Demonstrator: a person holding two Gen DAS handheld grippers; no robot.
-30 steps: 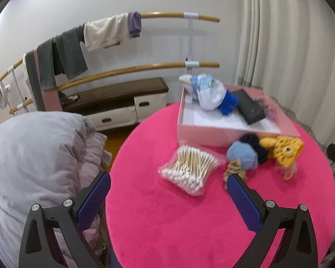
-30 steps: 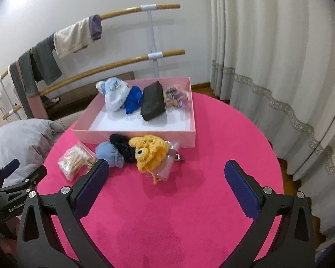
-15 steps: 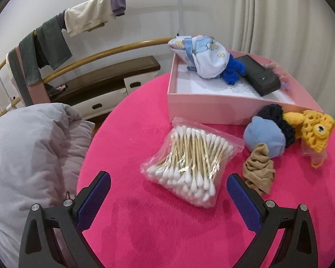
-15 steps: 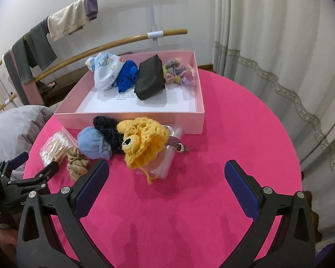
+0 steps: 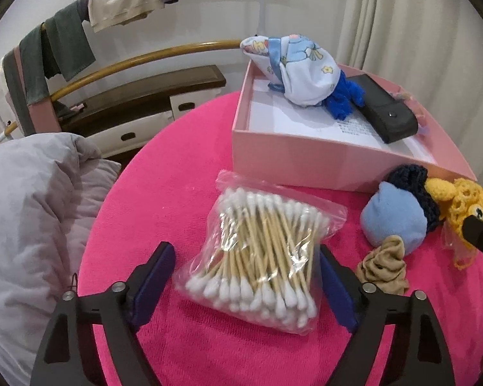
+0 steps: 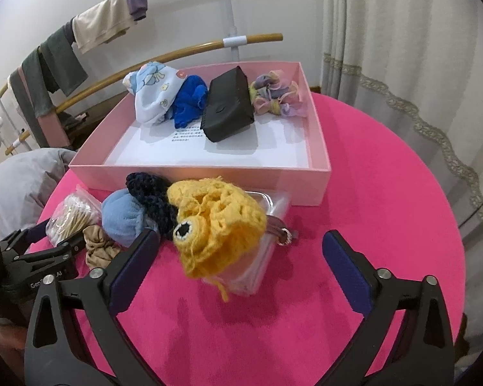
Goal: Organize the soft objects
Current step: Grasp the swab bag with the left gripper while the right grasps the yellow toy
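Plastic bag of cotton swabs [image 5: 257, 257] sits between closing left gripper [image 5: 246, 286] pads, untouched; pinch mid-bag, toward 12 o'clock.

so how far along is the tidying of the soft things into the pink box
Partly done. In the pink box sit a printed cloth bundle, a blue cloth, a black case and pastel scrunchies. In hand: nothing yet; the left tool has just been closing around the cotton swab bag, and the right tool nears the yellow crochet toy. Left: blue ball, dark scrunchie, tan scrunchie.
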